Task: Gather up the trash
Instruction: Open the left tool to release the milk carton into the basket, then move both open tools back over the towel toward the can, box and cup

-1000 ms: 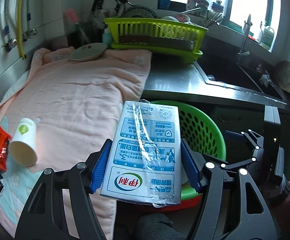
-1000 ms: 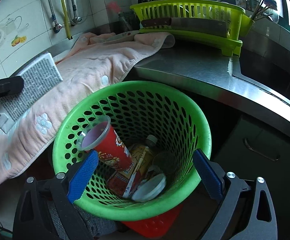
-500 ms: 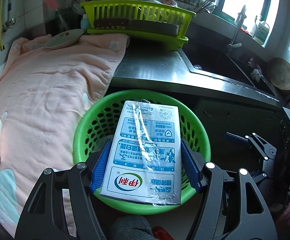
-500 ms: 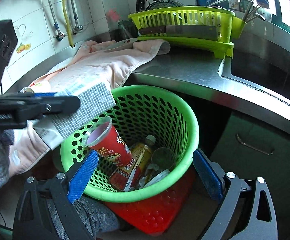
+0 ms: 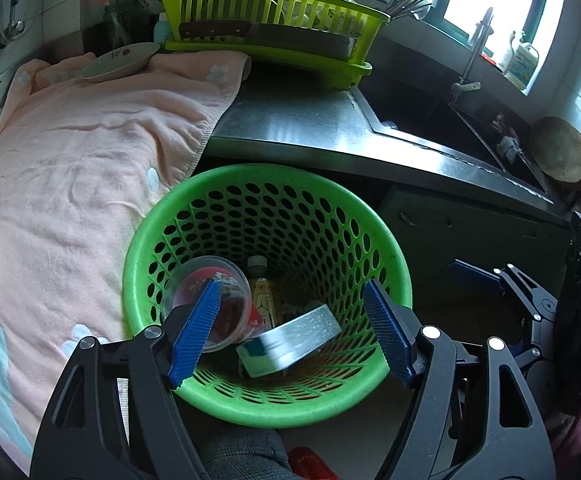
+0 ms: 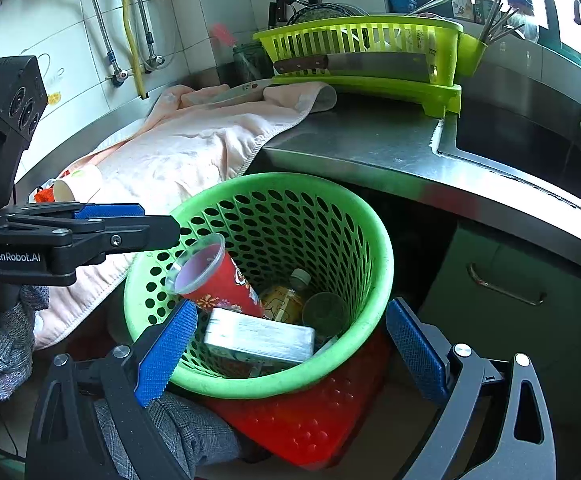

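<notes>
Now your left tool (image 5: 290, 332) hangs directly over the green basket (image 5: 394, 256), its blue pads spreading apart with nothing between them; holding it above the open mouth makes sense, since anything let go there lands inside rather than on the floor. Your right tool (image 6: 288, 350) sits low at the basket's near rim, jaws wide and empty, likely parked where it stays out of the other tool's way.

Inside, the milk carton (image 5: 290, 340) lies tilted on its side on top of the other rubbish, a flat box showing a printed grey-white face and a teal end. It leans against the red cup (image 6: 218, 280) with the clear rim, which points up towards the left wall, and a small bottle (image 6: 286, 296) and a round lid sit behind it. The basket itself rests on a red stool (image 6: 314, 420) just below the front edge of the surface, which judging by the layout keeps the carry short.

Further back, a pink towel (image 5: 90, 140) covers the left part of the surface, and a paper cup (image 6: 76, 186) with a red wrapper beside it lies at its left end, not yet collected. A yellow-green dish rack (image 5: 270, 12) stands at the back edge.
</notes>
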`<state>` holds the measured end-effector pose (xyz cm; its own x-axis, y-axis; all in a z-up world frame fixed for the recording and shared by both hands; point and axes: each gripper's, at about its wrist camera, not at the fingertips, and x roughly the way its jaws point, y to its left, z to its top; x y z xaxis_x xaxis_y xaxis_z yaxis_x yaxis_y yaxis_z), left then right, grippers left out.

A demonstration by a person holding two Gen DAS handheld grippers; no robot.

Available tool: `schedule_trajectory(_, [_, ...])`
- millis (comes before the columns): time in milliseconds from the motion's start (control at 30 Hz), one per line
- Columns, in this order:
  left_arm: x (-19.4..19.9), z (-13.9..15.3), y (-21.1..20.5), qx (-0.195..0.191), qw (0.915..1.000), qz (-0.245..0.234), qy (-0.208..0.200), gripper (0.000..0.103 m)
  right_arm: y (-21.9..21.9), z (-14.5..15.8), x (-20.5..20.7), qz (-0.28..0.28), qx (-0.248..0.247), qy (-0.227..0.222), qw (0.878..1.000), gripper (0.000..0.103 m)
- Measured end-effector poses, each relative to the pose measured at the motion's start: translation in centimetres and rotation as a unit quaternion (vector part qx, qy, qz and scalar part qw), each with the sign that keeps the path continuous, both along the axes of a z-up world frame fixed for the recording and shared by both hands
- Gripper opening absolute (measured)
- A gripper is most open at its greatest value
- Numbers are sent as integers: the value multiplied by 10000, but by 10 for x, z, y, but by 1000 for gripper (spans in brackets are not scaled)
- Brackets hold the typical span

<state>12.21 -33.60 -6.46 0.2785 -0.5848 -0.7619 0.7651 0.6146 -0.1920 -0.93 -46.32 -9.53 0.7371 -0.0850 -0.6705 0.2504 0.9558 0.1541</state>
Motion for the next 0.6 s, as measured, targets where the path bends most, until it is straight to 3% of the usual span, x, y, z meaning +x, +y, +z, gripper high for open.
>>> schedule_trajectory(300, [3, 20, 34, -21, 9992, 317, -224, 73, 14, 10, 6, 118, -44, -86, 9999, 92])
schedule_trajectory(600, [25, 40, 94, -13, 9941, 1015, -380, 73, 49, 25, 35, 593, -135, -143, 9980, 92])
